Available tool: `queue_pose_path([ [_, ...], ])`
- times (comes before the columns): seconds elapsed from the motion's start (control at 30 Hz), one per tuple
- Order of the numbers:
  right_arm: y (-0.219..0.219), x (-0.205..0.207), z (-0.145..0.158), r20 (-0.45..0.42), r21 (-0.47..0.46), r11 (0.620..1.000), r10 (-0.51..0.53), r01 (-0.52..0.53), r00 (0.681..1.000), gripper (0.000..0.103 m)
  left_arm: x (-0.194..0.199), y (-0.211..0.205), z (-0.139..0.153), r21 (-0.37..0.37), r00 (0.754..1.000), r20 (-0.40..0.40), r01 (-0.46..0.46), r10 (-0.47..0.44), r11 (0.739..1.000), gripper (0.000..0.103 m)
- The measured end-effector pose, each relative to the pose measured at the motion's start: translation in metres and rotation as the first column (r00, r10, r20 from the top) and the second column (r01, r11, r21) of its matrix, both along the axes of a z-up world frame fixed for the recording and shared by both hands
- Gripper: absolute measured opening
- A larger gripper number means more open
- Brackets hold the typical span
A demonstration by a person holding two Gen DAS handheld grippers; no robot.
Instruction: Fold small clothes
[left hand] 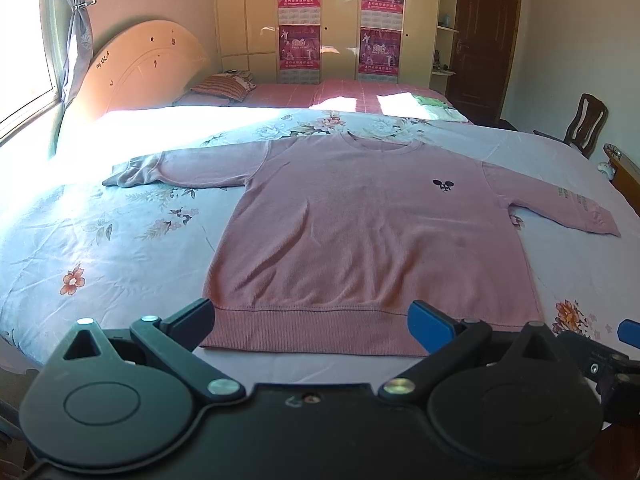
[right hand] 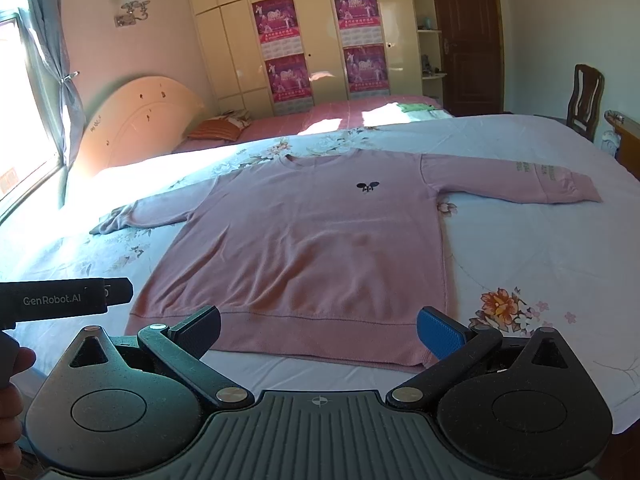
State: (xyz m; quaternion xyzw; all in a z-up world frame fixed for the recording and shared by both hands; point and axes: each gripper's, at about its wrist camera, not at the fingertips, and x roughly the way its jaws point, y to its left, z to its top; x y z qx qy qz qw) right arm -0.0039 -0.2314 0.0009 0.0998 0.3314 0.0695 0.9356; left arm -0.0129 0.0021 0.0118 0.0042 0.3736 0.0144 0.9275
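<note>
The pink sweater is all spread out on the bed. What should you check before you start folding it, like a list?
1. Pink sweater lies flat, front up, small black logo showing: ok.
2. Both sleeves spread out: the right sleeve lies straight; the left cuff looks bunched: not ok.
3. Left gripper open, holding nothing, near the hem: ok.
4. Right gripper open, holding nothing, near the hem: ok.
5. Hem straight along the near edge of the bed: ok.
6. Nothing lying on the floral sheet beside the sweater: ok.
</note>
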Motion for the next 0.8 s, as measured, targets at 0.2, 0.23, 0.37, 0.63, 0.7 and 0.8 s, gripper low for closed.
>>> queue_pose_path([
  [0.2, 0.004, 0.002, -0.001, -0.002, -0.008, 1.000, -0.003, 0.003, 1.000, 0.103, 0.000, 0.000, -0.002, 0.001, 1.000, -0.002, 0.001, -0.001, 1.000, 0.103],
  [0.23, 0.004, 0.002, -0.001, -0.002, -0.010, 1.000, -0.003, 0.003, 1.000, 0.103, 0.000, 0.000, -0.002, 0.002, 1.000, -0.003, 0.001, -0.001, 1.000, 0.103],
  [0.37, 0.007, 0.004, -0.003, -0.013, -0.010, 1.000, 0.000, -0.001, 1.000, 0.103, 0.001, 0.001, -0.003, 0.004, 1.000, -0.009, -0.001, 0.001, 1.000, 0.103],
  [0.63, 0.011, 0.006, -0.005, -0.019, -0.015, 1.000, 0.009, -0.009, 1.000, 0.103, -0.001, 0.002, -0.007, 0.014, 1.000, -0.023, 0.005, -0.004, 1.000, 0.103],
  [0.7, 0.012, 0.007, -0.005, -0.021, -0.014, 1.000, 0.010, -0.010, 1.000, 0.103, -0.001, 0.002, -0.007, 0.015, 1.000, -0.021, 0.004, -0.004, 1.000, 0.103],
  [0.8, 0.012, 0.008, -0.006, -0.023, -0.015, 1.000, 0.011, -0.012, 1.000, 0.103, 0.000, 0.002, -0.007, 0.016, 1.000, -0.024, 0.001, -0.001, 1.000, 0.103],
])
